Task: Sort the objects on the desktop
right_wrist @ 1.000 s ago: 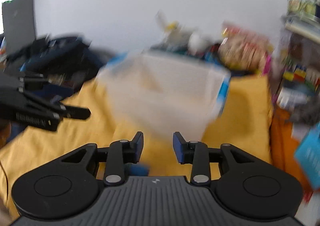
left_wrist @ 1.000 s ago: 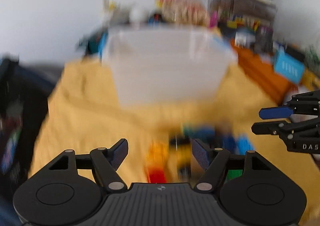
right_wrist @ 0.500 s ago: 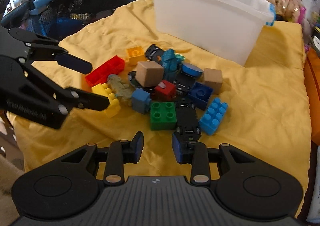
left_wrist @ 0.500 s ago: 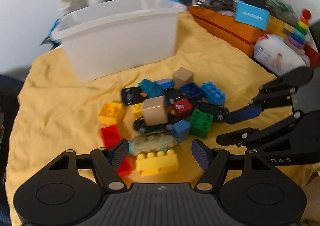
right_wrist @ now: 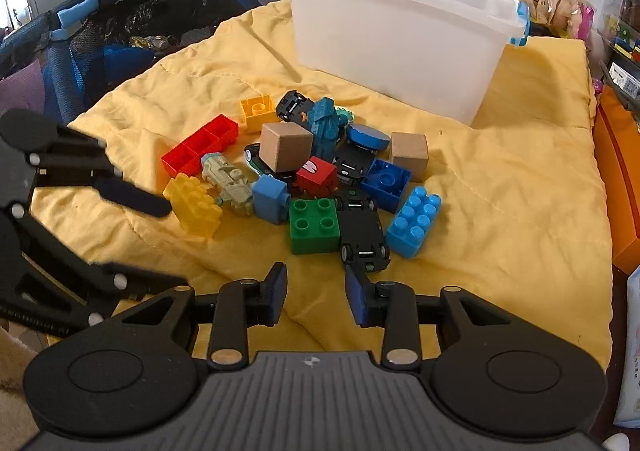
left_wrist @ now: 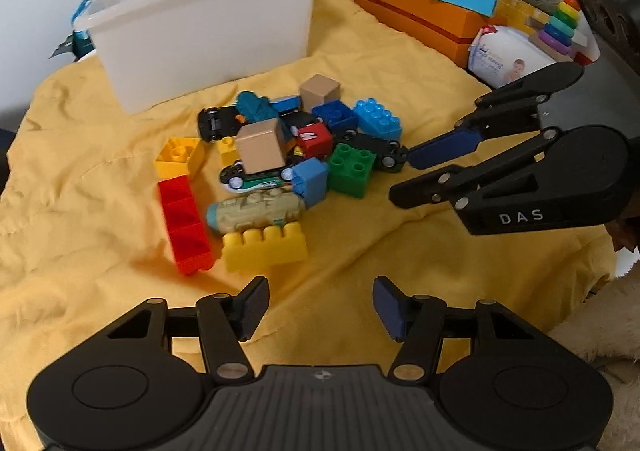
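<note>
A heap of toy bricks, wooden cubes and small cars lies on a yellow cloth (left_wrist: 100, 187) in front of a white plastic bin (left_wrist: 208, 27). My left gripper (left_wrist: 320, 303) hovers just short of the yellow long brick (left_wrist: 264, 247); its jaws are closing with nothing between them. My right gripper (right_wrist: 316, 291) is low by the green brick (right_wrist: 314, 225) and the black toy car (right_wrist: 362, 235). Its jaws stand narrow, opening slightly, and nothing is between them. Each gripper shows in the other's view: the right gripper (left_wrist: 402, 177) and the left gripper (right_wrist: 176, 247).
A red long brick (left_wrist: 184, 225), a light blue brick (right_wrist: 414, 221) and a tan cube (right_wrist: 286, 147) belong to the heap. An orange box (left_wrist: 420, 17), a wipes pack (left_wrist: 508, 55) and a ring stacker (left_wrist: 560, 27) line the right side. A dark mesh playpen (right_wrist: 120, 31) stands left.
Both grippers have come down and tilted from the bin toward the heap. The left jaws have narrowed. The yellow brick has passed from between the left fingers to beyond their tips.
</note>
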`<state>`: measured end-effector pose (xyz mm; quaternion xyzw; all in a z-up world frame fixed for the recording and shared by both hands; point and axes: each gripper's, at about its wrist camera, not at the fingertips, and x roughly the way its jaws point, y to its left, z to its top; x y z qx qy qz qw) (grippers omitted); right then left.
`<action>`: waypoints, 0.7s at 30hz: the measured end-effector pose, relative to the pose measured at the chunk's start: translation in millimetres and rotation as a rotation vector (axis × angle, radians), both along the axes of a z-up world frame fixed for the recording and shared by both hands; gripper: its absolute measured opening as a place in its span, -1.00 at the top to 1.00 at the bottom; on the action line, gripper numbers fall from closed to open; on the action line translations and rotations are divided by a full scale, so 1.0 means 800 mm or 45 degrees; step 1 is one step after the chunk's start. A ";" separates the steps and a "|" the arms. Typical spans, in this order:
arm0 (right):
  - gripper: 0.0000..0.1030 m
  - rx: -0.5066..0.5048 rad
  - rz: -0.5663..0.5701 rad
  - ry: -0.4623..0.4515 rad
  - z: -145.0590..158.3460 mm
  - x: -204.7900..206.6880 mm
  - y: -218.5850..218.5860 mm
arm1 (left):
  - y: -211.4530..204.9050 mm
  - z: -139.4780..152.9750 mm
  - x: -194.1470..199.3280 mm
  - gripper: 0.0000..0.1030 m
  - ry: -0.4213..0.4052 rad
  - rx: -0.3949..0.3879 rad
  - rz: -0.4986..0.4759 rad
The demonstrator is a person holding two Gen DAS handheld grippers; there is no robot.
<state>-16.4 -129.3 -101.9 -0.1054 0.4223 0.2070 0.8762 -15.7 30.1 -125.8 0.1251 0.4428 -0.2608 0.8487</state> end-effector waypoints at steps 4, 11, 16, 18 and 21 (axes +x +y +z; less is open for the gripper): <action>0.30 -0.014 0.002 -0.033 0.004 0.000 0.001 | 0.012 0.015 0.001 -0.21 0.029 -0.094 0.085; 0.30 -0.017 0.074 -0.077 0.003 0.017 0.011 | 0.011 0.023 0.025 -0.20 0.023 -0.143 0.209; 0.28 -0.009 0.034 -0.039 -0.007 0.032 0.018 | -0.004 0.022 0.045 -0.14 -0.042 -0.160 0.182; 0.35 -0.011 0.046 -0.017 -0.011 0.035 0.021 | -0.001 0.014 0.055 -0.14 0.014 -0.185 0.191; 0.35 -0.034 0.076 -0.025 -0.012 0.034 0.023 | 0.006 0.011 0.049 -0.14 0.065 -0.246 0.154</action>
